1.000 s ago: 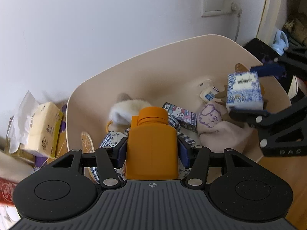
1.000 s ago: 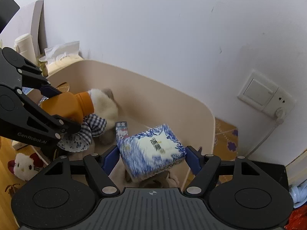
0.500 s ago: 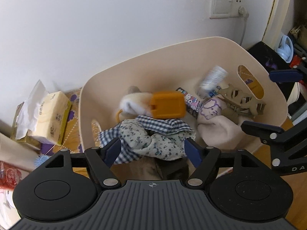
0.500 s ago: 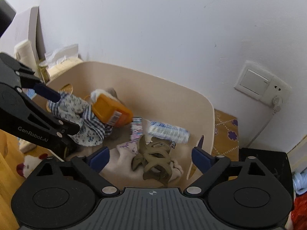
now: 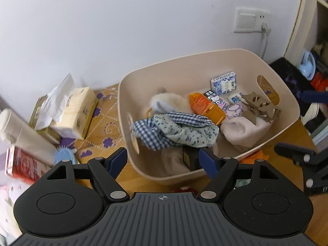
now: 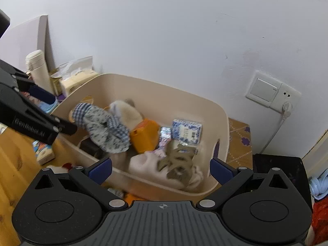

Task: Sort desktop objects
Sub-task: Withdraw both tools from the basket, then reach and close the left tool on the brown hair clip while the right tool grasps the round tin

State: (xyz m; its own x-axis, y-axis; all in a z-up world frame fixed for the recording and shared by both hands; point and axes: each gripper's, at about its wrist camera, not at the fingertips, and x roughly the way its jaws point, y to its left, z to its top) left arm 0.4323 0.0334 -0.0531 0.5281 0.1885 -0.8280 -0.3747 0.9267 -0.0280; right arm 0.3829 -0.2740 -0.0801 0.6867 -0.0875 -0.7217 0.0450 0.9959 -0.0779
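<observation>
The beige bin (image 5: 207, 61) sits on the wooden surface (image 5: 295, 131) against the far wall. Inside lie checked cloth (image 5: 174, 129), the orange bottle (image 5: 207, 108) and, further back, the blue-patterned tissue pack (image 5: 223, 82). Both claws, left (image 5: 163, 161) and right (image 6: 161, 169), have just been opening and hold nothing; the right view looks slightly blurred.

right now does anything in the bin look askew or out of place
Yes: the orange bottle lies tipped on its side, leaning on the checked cloth, and the blue-patterned tissue pack rests tilted against the beige bin wall. Nothing looks spilled.
</observation>
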